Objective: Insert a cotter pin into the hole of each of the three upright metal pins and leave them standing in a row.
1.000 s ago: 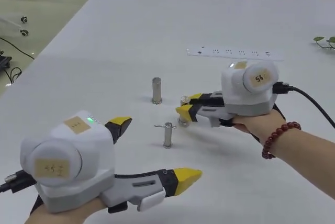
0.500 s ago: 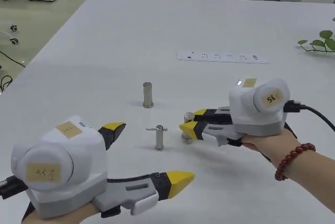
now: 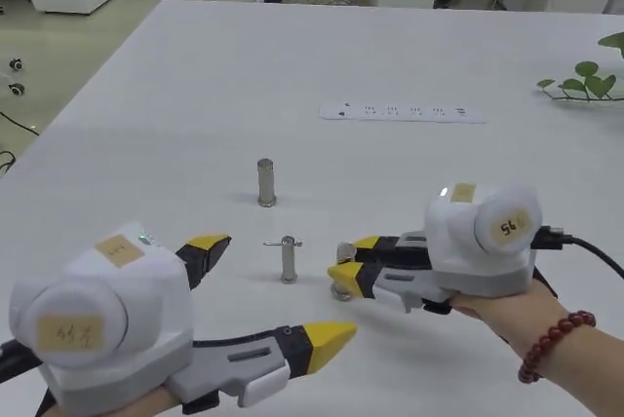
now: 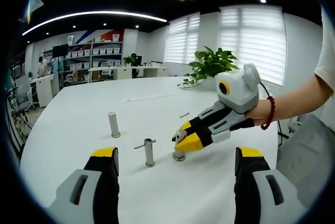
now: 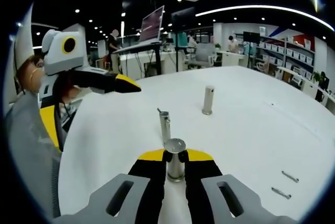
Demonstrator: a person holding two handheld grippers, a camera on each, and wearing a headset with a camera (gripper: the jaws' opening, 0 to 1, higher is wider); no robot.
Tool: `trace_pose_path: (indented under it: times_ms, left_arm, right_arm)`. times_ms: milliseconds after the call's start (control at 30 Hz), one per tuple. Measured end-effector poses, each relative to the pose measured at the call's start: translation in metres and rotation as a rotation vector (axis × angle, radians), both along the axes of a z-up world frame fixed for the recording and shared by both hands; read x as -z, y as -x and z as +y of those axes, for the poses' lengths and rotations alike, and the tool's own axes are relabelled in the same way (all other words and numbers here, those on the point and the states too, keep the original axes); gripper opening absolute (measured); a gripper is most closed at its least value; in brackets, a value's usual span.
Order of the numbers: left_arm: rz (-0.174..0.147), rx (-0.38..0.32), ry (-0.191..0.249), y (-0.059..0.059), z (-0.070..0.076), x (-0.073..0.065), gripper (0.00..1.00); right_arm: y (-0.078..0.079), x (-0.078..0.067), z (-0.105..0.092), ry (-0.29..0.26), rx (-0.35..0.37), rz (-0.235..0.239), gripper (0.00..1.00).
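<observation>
Three upright metal pins stand on the white table [image 3: 195, 95]. The far pin [image 3: 266, 183] [image 4: 113, 124] [image 5: 208, 100] is bare. The middle pin [image 3: 288, 258] [image 4: 149, 152] [image 5: 165, 124] has a cotter pin through its top. My right gripper [image 3: 343, 261] [image 4: 184, 134] [image 5: 175, 156] is shut on the third pin [image 3: 342, 279] [image 4: 179, 146] [image 5: 175, 160], just right of the middle one, its foot at the tabletop. My left gripper [image 3: 270, 292] [image 4: 176, 157] [image 5: 123, 82] is open with nothing in it, near the front edge and short of the pins.
Two loose cotter pins [image 5: 289, 176] [image 5: 281, 193] lie on the table to the right of the row; one cotter pin [image 4: 184, 114] shows past the pins. A white power strip [image 3: 403, 112] lies farther back, and a plant [image 3: 585, 81] [image 4: 209, 64] at the far right.
My right gripper has brought its pin toward the near side, from behind the middle pin to just beside it. The left gripper stays open and about where it was.
</observation>
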State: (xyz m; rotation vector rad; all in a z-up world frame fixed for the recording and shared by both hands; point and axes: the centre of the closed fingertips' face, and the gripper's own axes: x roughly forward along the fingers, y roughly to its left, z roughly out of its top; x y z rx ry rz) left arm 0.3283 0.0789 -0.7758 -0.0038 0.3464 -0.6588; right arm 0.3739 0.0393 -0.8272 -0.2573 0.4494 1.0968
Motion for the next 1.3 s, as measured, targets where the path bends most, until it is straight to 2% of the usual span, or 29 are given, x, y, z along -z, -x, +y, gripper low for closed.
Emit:
trace_pose_path:
  times_ms: [433,567,867,967,1300]
  left_arm:
    - [-0.02,0.014,-0.03,0.005,0.001,-0.004,0.89]
    - [-0.025,0.02,-0.031,0.007,0.0,-0.005,0.88]
    - [-0.02,0.021,-0.035,0.011,0.001,-0.004,0.88]
    - [-0.021,0.022,-0.038,0.012,0.002,-0.005,0.88]
    - [-0.019,0.019,-0.034,0.013,0.001,-0.007,0.88]
  right_arm:
    - [0.01,0.002,0.001,-0.013,0.007,0.004,0.14]
    - [0.012,0.001,0.001,-0.041,0.03,0.04,0.15]
    - [0.014,0.0,0.001,-0.064,0.07,0.065,0.16]
    - [0.014,-0.007,0.002,-0.104,0.088,0.087,0.19]
    - [0.015,-0.025,-0.002,-0.12,0.077,0.075,0.29]
